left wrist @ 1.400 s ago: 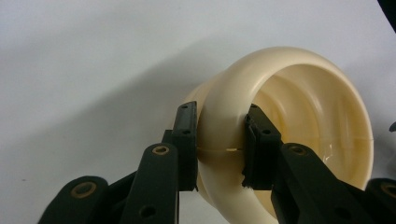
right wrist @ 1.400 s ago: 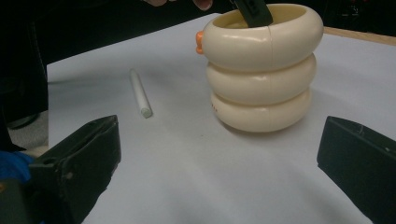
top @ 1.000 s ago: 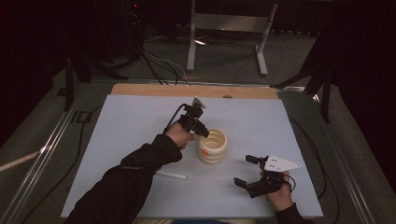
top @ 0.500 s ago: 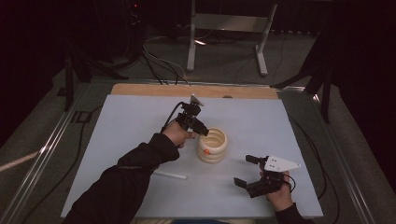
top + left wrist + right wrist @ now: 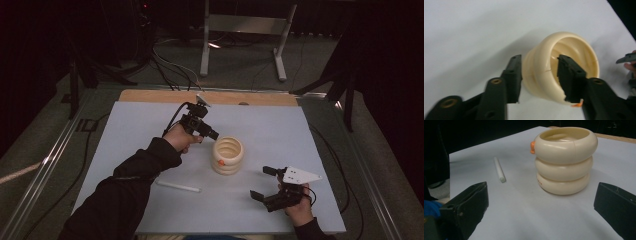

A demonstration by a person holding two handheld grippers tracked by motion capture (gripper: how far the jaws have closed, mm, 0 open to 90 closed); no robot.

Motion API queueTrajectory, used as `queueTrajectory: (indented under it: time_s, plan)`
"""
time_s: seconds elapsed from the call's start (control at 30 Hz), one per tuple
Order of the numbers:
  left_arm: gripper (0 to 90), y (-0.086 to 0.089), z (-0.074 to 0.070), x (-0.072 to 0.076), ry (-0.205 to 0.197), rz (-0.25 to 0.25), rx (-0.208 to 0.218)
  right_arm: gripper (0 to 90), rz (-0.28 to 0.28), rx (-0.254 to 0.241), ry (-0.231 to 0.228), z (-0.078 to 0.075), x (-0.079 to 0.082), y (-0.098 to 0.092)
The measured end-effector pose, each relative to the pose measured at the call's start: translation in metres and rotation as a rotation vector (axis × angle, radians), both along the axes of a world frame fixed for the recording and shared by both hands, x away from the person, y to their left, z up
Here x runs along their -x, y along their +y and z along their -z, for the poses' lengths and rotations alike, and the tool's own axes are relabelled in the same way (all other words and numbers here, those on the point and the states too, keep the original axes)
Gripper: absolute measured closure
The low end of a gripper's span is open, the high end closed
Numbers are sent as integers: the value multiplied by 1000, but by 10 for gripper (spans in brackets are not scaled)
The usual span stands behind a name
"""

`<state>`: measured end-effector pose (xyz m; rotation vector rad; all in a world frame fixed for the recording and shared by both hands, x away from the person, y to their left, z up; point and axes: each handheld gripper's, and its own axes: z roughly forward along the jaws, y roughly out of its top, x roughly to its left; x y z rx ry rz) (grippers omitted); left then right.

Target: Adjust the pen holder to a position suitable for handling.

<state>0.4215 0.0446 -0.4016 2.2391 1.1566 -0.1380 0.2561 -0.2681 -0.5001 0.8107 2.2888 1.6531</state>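
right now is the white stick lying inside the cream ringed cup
No: in the right gripper view the white stick lies flat on the table sheet, apart from the cream ringed cup.

Orange tab (image 5: 577, 105) on the cream ringed pot (image 5: 554, 67), mostly behind one black jaw.

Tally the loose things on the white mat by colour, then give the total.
Cream: 1, the ringed cup with a small orange tab
White: 1, the stick
Total: 2
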Motion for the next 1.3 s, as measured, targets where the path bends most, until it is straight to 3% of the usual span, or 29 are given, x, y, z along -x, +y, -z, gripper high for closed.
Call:
queueTrajectory:
  time_s: [0.1, 0.4, 0.57, 0.73, 0.9, 1.0, 1.1, 1.3]
  plan:
    - [520, 9, -2, 2, -12, 17, -6, 0, -1, -1, 0, 0, 0, 0]
    - [327, 28, -1, 9, -42, 62, -59, 0, -4, -7, -1, 0, 0, 0]
    - [202, 36, 3, 14, -37, 144, -76, 0, -3, -4, -2, 0, 0, 0]
    - [134, 44, 7, 17, -47, 183, -102, 0, -3, -3, -1, 0, 0, 0]
    - [22, 50, 13, 22, -39, 247, -89, 0, -3, -1, 0, 0, 0, 1]
    - [16, 54, 16, 26, -65, 286, -92, 0, -3, 0, 0, 0, 0, 1]
    - [5, 56, 19, 28, -39, 306, -94, 0, -2, 1, -1, 0, 0, 1]
    - [5, 64, 24, 34, -52, 333, -104, 0, -2, 3, -1, 0, 0, 1]
